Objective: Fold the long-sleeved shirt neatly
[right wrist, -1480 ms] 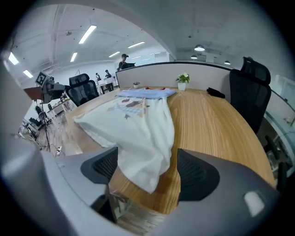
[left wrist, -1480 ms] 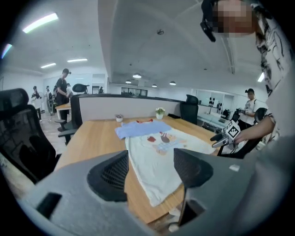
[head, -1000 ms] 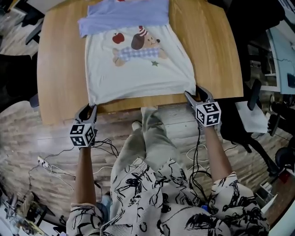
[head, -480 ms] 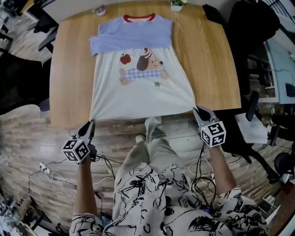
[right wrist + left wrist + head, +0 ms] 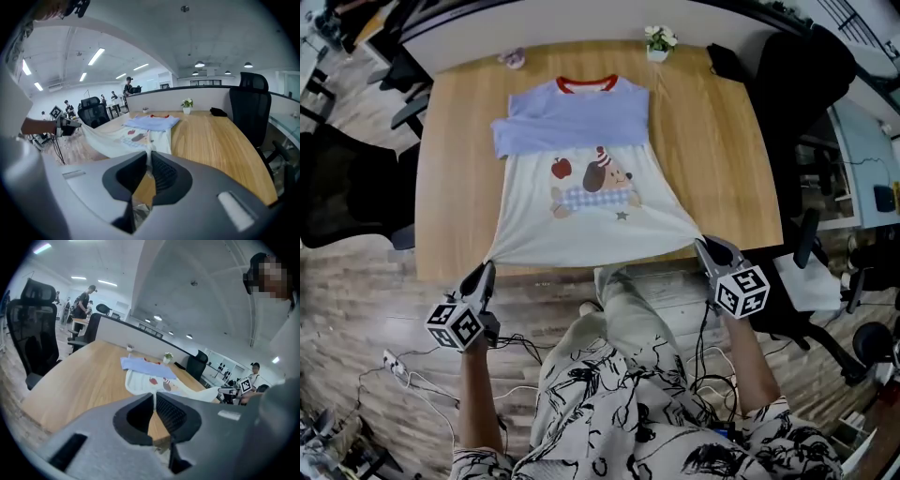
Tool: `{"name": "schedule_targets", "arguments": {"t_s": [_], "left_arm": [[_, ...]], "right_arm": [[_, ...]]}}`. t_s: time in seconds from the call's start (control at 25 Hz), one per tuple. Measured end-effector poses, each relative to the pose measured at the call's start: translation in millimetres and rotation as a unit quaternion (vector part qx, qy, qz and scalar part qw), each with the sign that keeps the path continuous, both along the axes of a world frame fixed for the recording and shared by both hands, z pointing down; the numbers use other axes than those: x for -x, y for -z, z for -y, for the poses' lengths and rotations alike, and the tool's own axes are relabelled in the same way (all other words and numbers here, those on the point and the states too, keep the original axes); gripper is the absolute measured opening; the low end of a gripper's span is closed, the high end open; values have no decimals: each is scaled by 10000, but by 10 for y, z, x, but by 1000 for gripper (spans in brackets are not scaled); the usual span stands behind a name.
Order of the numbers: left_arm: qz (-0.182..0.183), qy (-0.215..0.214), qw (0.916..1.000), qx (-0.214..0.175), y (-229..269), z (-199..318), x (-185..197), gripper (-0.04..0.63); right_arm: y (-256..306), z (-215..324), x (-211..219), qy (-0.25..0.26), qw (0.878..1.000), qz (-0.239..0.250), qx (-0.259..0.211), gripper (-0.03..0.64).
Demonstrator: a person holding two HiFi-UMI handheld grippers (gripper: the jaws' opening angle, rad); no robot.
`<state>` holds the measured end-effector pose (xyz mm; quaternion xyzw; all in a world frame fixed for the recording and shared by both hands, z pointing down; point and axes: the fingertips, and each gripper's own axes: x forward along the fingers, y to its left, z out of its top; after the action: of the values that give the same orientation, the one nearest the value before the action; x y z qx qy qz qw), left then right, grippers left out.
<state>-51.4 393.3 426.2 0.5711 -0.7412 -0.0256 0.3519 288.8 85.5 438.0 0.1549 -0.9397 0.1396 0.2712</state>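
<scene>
Table: I see a light wooden top (image 5: 722, 159) butted against a low divider.
Divider: grey-white panel (image 5: 206, 96) along the far edge, with a small potted plant (image 5: 658, 40) just in front of it.
Floor: pale wood-look planks (image 5: 356, 309); I note loose cables (image 5: 417, 367) lying on them at the lower left of the head view.
Seating: a black office chair (image 5: 337, 202) beside the table's left edge and a second chair (image 5: 797, 84) at its far right corner.
Lighting: long ceiling strips (image 5: 96, 56), lit.
Ceiling: plain white, as far as I can tell.
</scene>
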Motion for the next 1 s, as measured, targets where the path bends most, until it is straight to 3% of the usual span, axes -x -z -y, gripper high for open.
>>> {"name": "schedule_targets", "arguments": {"t_s": [0.16, 0.44, 0.68, 1.0], "left_arm": [[123, 65, 9995, -278, 496, 487, 481, 25], [320, 266, 9987, -280, 920, 1384, 1400, 26], [471, 227, 9984, -222, 834, 2252, 2101, 26], [516, 264, 9983, 112, 314, 3240, 2902, 26]], "right_arm": [[511, 488, 454, -113, 9989, 427, 161, 40], [994, 1458, 1312, -105, 9981, 601, 107, 38], [854, 2252, 2004, -4, 9995, 310, 51, 38], [388, 3302, 2819, 124, 9996, -130, 198, 40]]}}
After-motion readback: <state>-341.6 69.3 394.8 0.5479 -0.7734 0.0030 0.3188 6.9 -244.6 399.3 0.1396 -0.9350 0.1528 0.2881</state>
